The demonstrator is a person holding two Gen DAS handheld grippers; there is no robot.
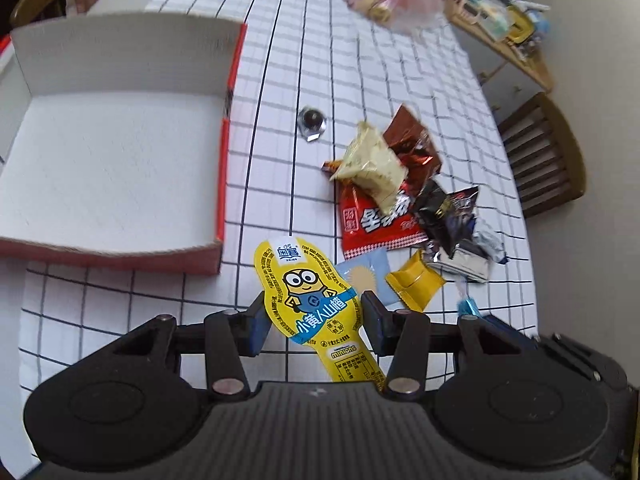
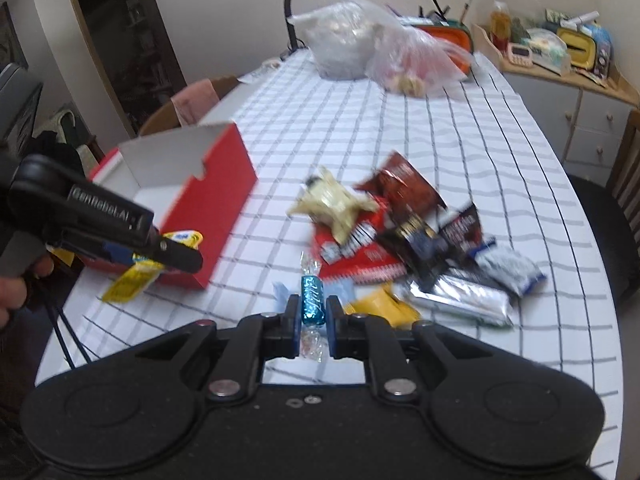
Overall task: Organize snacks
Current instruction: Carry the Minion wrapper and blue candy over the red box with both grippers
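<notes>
Left gripper (image 1: 314,318) clamped on yellow cartoon snack pouch (image 1: 310,294), lifted off grid tablecloth (image 1: 280,80), just beside empty red box (image 1: 120,152). Right gripper (image 2: 313,320) pinched on blue twist-wrapped candy (image 2: 313,300). Snack pile (image 2: 400,232) right of box, plastic bags (image 2: 380,48) at far end. Small foil chocolate (image 1: 312,122) lying loose between box and pile.

Grid-cloth table (image 1: 280,60), red box (image 1: 224,152) (open), snack pile (image 1: 384,184)
</notes>
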